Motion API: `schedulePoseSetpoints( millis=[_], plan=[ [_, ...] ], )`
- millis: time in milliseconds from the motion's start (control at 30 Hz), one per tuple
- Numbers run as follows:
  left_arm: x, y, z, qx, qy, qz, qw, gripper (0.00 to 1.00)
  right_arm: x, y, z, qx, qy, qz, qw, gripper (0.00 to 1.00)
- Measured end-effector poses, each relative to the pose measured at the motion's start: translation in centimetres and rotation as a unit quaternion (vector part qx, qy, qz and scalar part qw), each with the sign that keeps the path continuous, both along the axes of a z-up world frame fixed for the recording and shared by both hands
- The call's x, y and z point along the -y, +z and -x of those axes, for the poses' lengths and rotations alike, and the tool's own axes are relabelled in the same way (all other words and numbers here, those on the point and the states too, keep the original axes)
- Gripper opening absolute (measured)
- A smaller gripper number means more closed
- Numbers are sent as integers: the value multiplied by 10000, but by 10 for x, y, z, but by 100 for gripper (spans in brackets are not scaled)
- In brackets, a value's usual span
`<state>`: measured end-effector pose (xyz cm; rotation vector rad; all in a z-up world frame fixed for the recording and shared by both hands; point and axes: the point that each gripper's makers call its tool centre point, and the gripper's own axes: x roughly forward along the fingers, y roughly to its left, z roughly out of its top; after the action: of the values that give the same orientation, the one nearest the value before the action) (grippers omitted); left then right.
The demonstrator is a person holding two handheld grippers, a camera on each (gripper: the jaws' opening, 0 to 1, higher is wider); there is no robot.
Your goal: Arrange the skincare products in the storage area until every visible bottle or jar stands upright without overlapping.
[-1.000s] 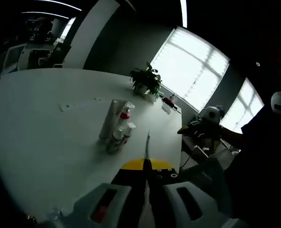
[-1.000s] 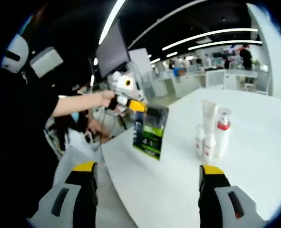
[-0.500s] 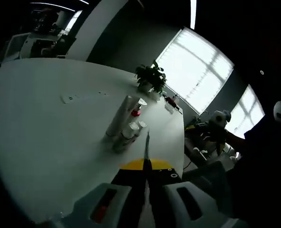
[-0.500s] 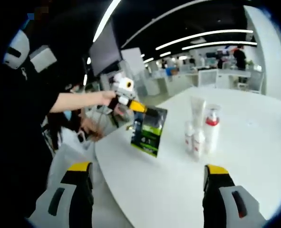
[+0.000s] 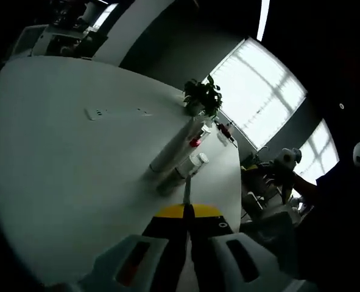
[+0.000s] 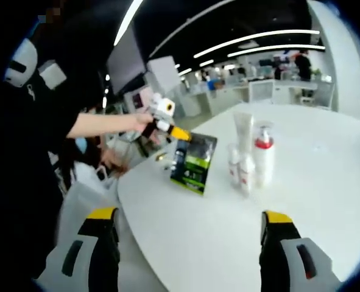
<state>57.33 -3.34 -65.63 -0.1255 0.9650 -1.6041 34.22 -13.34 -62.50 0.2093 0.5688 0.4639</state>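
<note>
skincare bottles [image 6: 248,159] upright, clustered on table [image 6: 326,201] | left hand-held gripper [image 6: 178,135] clamps pouch [image 6: 194,163] | right hand-held gripper [image 6: 189,240] spread

no legible text, print on green-black pouch [image 6: 192,163] too blurred

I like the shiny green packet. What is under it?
The green packet hangs from the left hand-held gripper, its bottom edge near or touching the white table. The spot beneath is hidden. The bottles stand beside it.

Right claw [image 6: 189,243]: grey jaws, yellow tips (dark slot each). Left claw [image 5: 186,210] same. Person: black short sleeve [image 6: 27,121].
</note>
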Motion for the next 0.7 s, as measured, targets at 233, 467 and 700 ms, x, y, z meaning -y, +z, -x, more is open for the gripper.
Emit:
schedulePoseSetpoints(
  millis=[233, 467, 700],
  plan=[
    [11, -10, -19, -122, 89, 8, 9999, 5, 7, -9, -5, -89, -5, -18, 10000, 99],
    [25, -24, -40, -235, 72, -74, 9997, 5, 15, -16, -5, -177, -83, -14, 9998, 98],
    [40, -39, -58, -378, 177, -163, 9990, 5, 24, -22, -5, -226, -162, -21, 9996, 97]
  ],
)
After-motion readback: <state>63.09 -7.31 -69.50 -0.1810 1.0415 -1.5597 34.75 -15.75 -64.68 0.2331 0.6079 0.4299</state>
